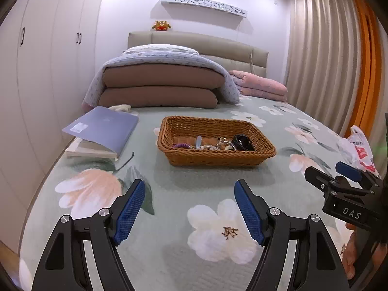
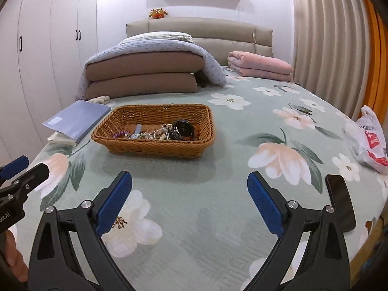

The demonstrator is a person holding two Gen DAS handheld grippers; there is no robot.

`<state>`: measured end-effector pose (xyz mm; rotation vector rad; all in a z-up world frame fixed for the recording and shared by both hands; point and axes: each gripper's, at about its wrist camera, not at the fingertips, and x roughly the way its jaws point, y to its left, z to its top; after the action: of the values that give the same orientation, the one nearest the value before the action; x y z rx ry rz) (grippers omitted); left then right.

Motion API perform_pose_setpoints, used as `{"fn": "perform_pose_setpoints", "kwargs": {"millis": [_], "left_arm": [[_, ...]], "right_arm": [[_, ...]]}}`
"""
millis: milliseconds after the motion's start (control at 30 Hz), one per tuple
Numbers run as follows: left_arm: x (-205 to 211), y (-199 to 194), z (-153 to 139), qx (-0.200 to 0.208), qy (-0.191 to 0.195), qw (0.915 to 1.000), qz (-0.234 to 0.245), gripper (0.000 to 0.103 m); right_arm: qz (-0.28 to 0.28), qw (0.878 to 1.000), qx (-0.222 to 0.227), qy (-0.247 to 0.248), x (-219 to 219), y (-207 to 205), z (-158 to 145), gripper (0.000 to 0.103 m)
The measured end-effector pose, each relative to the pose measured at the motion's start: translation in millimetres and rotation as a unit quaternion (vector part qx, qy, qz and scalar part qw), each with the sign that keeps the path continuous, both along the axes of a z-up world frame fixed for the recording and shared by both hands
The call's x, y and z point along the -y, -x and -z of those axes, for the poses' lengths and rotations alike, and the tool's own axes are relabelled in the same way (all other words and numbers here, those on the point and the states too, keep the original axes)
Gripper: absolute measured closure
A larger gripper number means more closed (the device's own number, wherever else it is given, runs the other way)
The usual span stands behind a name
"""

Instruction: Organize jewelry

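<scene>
A brown wicker basket (image 1: pixel 264 149) (image 2: pixel 206 118) stands on the flowered bedspread. Along its near side lie a purple coil hair tie (image 1: pixel 180 144) (image 2: pixel 118 135), silvery chains and bracelets (image 1: pixel 222 144) (image 2: pixel 155 133) and a black round piece (image 1: pixel 242 141) (image 2: pixel 183 129). My left gripper (image 1: pixel 189 189) hovers open over the bedspread, short of the basket, nothing between its blue pads. My right gripper (image 2: pixel 189 181) is open too, wider, and holds nothing; in the left wrist view it shows at the right edge (image 1: pixel 339 174). The left gripper also appears at the left edge of the right wrist view (image 2: pixel 21 169).
A blue-grey folder on a book (image 1: pixel 101 131) (image 2: pixel 75 118) lies left of the basket. Folded brown cushions under a quilt (image 1: pixel 160 84) and a pink blanket (image 2: pixel 259 66) sit behind. A white plastic bag (image 2: pixel 371 140) and a dark phone (image 2: pixel 339 201) lie at the right bed edge.
</scene>
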<state>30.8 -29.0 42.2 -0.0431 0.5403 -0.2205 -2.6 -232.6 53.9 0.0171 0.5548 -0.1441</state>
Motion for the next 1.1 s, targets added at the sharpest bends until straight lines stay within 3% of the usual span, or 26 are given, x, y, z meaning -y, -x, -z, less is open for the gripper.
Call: {"fn": "perform_pose_setpoints", "kwargs": {"millis": [1100], "left_arm": [[9.7, 19.3, -3.7, 0.002, -0.01, 0.9999, 0.005, 0.026]], "right_arm": [[0.009, 1.0, 0.009, 0.005, -1.2, 12.9, -5.2, 0.006]]}}
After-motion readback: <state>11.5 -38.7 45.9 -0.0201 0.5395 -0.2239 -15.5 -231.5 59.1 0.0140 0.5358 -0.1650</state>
